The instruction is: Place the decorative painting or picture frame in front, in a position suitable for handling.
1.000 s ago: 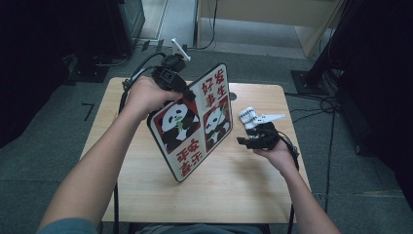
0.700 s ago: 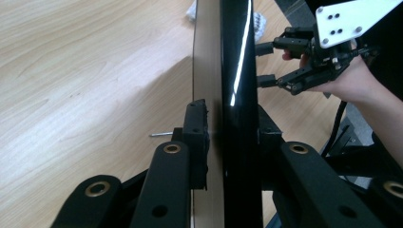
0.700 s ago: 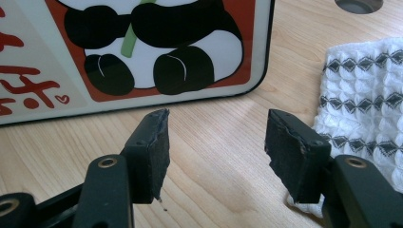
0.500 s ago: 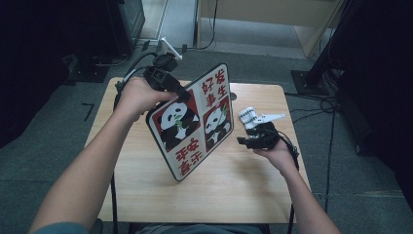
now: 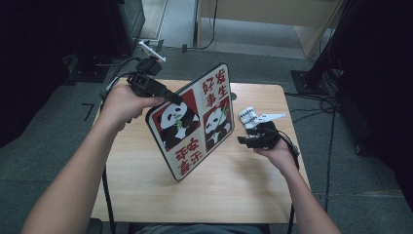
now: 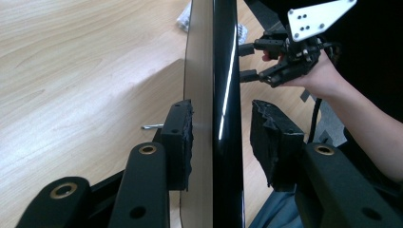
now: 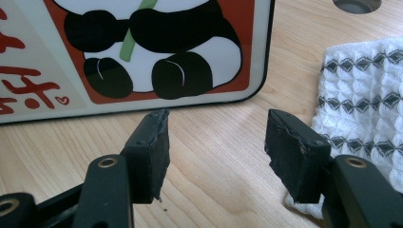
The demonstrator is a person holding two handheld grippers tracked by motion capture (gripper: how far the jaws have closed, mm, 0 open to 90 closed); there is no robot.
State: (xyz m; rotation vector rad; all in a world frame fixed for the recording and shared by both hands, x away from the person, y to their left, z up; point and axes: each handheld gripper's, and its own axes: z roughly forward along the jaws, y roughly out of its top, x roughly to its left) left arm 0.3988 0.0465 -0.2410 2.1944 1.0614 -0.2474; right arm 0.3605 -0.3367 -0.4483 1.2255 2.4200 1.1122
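The panda board (image 5: pixel 195 122), a flat rectangular panel printed with two pandas and red characters, stands tilted on the wooden table (image 5: pixel 146 185), one lower corner resting on the tabletop near the middle and the upper edge leaning away toward the far side. In the left gripper view the board (image 6: pixel 214 71) appears edge-on between the jaws. Risk: the board has little support and could tip or slide flat on the table, because the left gripper (image 5: pixel 168 96) no longer clamps it. Its jaws have just been opening; the pad on the board's pale back (image 6: pixel 183 137) lies against or just beside the panel, while the other pad (image 6: pixel 271 137) stands clear of the glossy printed face with a visible gap. A fall toward the right gripper (image 5: pixel 246 140) could strike it or land on the white patterned cloth (image 5: pixel 247 117) lying beside it. The right gripper rests low over the table at the board's right edge; its jaws are spread and hold nothing, with bare wood between the pads (image 7: pixel 154 152) and the cloth (image 7: pixel 361 95) touching the outer side of one jaw. From the high view it cannot be determined whether the right gripper steadies the board's edge.
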